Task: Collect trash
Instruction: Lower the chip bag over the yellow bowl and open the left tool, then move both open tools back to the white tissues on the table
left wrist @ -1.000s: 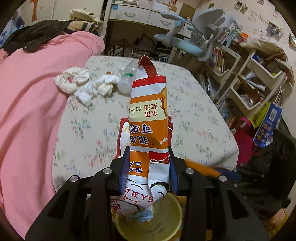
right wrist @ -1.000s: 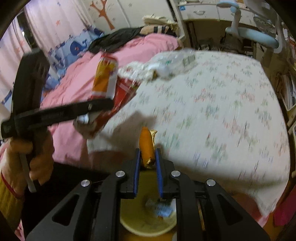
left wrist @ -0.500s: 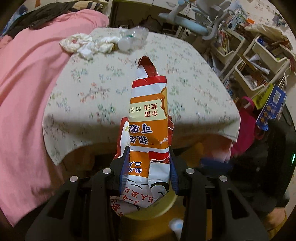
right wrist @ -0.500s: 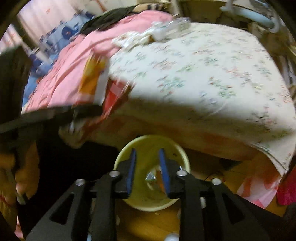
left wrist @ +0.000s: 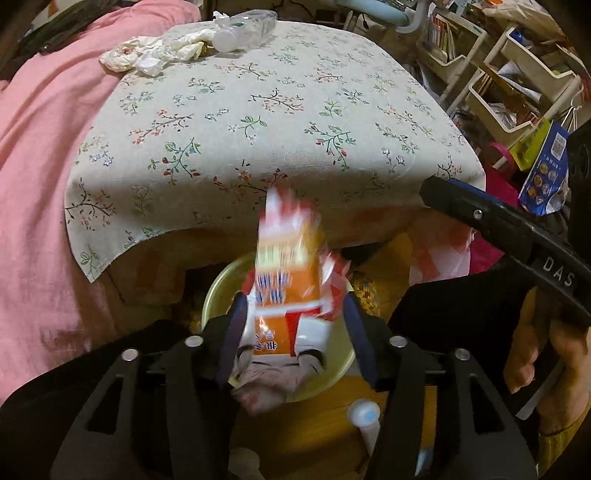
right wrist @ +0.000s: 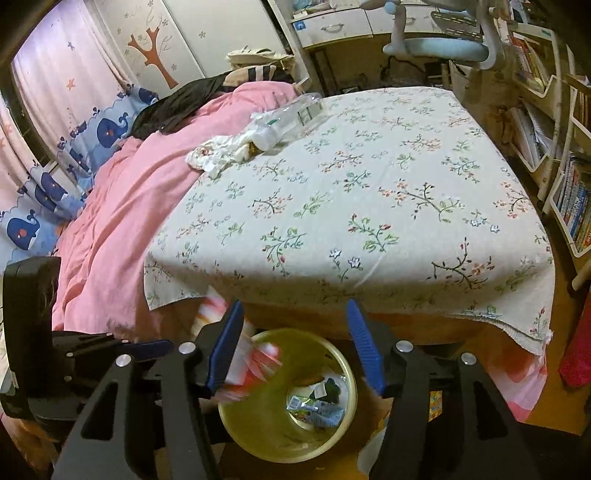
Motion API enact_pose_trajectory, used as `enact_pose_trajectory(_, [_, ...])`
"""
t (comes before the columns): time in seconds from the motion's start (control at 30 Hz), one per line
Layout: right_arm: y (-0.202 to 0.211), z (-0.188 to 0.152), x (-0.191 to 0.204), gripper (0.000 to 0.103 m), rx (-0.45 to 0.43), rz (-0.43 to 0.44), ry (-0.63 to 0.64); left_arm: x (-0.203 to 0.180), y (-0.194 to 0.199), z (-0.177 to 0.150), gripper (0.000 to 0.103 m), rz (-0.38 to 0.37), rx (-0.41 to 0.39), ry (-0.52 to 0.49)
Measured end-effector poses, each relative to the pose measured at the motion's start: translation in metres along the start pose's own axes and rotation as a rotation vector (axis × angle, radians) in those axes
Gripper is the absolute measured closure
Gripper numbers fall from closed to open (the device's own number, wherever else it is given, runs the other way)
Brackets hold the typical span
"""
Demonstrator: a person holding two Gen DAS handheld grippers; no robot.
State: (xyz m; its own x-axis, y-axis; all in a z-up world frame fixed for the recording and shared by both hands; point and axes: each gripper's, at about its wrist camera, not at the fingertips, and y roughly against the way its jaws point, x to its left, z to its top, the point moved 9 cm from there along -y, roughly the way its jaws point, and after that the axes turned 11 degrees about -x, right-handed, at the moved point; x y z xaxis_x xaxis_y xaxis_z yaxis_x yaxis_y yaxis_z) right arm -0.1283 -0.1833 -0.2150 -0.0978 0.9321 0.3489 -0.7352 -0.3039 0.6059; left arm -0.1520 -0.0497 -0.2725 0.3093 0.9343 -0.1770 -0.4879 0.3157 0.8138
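An orange, red and white snack bag is blurred between the open jaws of my left gripper, loose over a yellow bin. My right gripper is open and empty above the same yellow bin, which holds wrappers; the bag shows at the bin's left rim. Crumpled tissues and a clear plastic bottle lie at the far left corner of the floral-clothed table; they also show in the right wrist view as tissues and bottle.
A pink duvet covers the bed left of the table. Shelves with books stand on the right, a blue office chair behind the table. A white bottle stands on the floor by the bin.
My left gripper opened and the snack bag is slipping down toward the bin. My right gripper opened wider and let its orange piece drop into the bin earlier. Both grippers dropped below the table edge.
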Motion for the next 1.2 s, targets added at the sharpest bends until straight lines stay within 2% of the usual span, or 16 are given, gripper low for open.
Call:
enact_pose_trajectory(0.13, [0.002, 0.0, 0.0, 0.041, -0.011, -0.009, 0.004, 0.002, 0.007, 0.009, 0.042, 0.031, -0.045, -0.011])
enact_pose_trajectory(0.33, [0.003, 0.002, 0.0, 0.037, -0.032, -0.027, 0.015, 0.013, 0.023, 0.028, 0.03, 0.114, -0.156, -0.026])
enact_pose_trajectory(0.53, [0.004, 0.006, 0.001, 0.032, -0.055, -0.042, 0.029, 0.024, 0.037, 0.043, 0.024, 0.173, -0.242, -0.017])
enact_pose_trajectory(0.8, [0.007, 0.012, 0.003, 0.027, -0.095, -0.061, 0.065, 0.03, 0.053, 0.057, 0.02, 0.222, -0.328, -0.02])
enact_pose_trajectory(1.03, [0.006, 0.016, 0.006, 0.025, -0.108, -0.066, 0.083, 0.039, 0.058, 0.066, 0.019, 0.243, -0.357, 0.003])
enact_pose_trajectory(1.2, [0.008, 0.024, 0.014, 0.025, -0.145, -0.07, 0.121, 0.054, 0.07, 0.091, 0.019, 0.275, -0.405, 0.029])
